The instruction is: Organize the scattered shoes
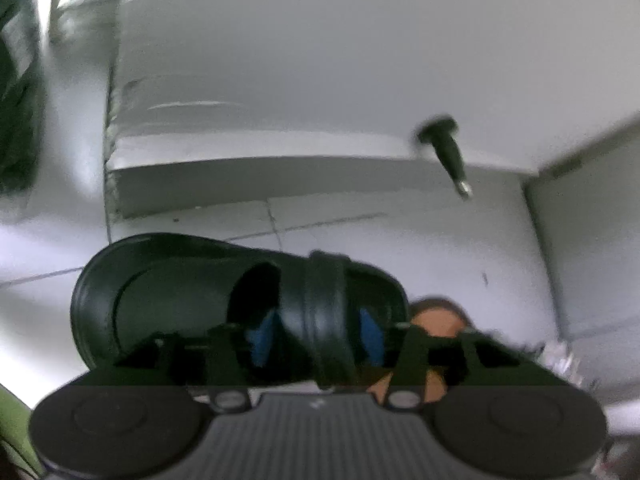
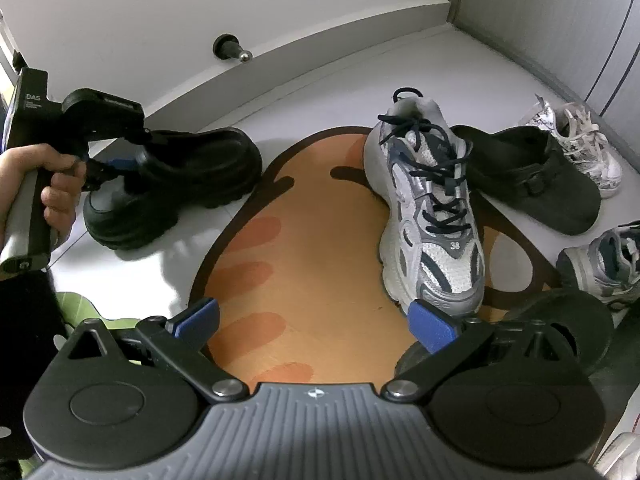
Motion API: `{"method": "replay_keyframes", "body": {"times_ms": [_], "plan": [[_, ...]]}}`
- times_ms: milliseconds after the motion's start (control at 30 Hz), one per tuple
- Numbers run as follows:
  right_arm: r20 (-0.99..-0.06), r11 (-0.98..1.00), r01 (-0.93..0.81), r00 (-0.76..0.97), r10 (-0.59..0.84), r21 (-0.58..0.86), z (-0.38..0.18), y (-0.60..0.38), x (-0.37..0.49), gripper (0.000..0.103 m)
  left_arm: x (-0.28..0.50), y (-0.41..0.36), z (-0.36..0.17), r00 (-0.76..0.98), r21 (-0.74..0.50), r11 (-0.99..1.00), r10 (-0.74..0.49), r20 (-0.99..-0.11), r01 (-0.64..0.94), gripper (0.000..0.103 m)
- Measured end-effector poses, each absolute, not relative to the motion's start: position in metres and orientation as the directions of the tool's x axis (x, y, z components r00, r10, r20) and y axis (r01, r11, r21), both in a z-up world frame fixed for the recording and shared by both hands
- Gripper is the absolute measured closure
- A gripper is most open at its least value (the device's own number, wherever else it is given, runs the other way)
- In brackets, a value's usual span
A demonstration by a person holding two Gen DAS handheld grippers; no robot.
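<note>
Black platform shoe [image 2: 176,184] on white floor [image 2: 132,272], just left of orange mat [image 2: 320,260]; left tool [image 2: 106,170] straddles its strap, pads apparently not pressing. Right tool [image 2: 316,316] wide open, empty, over mat. Grey-white sneaker [image 2: 432,216] lies on mat's right edge, dark clog [image 2: 536,184] beside.

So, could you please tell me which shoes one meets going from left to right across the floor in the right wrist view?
Black chunky shoe at the left gripper → grey and white laced sneaker on the orange mat → dark clog → white patterned sneaker by the wall.
</note>
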State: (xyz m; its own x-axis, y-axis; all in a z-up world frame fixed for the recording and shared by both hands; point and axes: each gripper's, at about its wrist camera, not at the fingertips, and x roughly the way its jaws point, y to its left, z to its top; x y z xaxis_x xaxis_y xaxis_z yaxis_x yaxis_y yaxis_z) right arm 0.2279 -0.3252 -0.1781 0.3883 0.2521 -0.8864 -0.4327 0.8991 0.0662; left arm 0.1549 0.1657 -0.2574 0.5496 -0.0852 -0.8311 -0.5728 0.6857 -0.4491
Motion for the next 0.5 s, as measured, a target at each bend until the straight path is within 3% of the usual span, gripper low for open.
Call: {"method": "replay_keyframes", "body": {"times_ms": [67,267,500], "plan": [[-0.889,0.902,-0.428,0.389,0.240,0.057,-0.177,-0.328,0.227,0.000,0.158,0.151,-0.253,0.538,-0.408,0.744,-0.077,-0.840,-0.529,0.025],[-0.894,0.904,-0.428,0.400,0.204,0.015,-0.171,-0.334,0.226,0.000,0.159,0.142,-0.256,0.510,-0.402,0.767,-0.113,-0.853,-0.501,0.029],[-0.895,0.909,-0.417,0.397,0.201,0.019,-0.172,-0.332,0.227,0.000,0.150,0.133,-0.233,0.569,-0.332,0.825,-0.015,-0.822,-0.458,0.030]]}}
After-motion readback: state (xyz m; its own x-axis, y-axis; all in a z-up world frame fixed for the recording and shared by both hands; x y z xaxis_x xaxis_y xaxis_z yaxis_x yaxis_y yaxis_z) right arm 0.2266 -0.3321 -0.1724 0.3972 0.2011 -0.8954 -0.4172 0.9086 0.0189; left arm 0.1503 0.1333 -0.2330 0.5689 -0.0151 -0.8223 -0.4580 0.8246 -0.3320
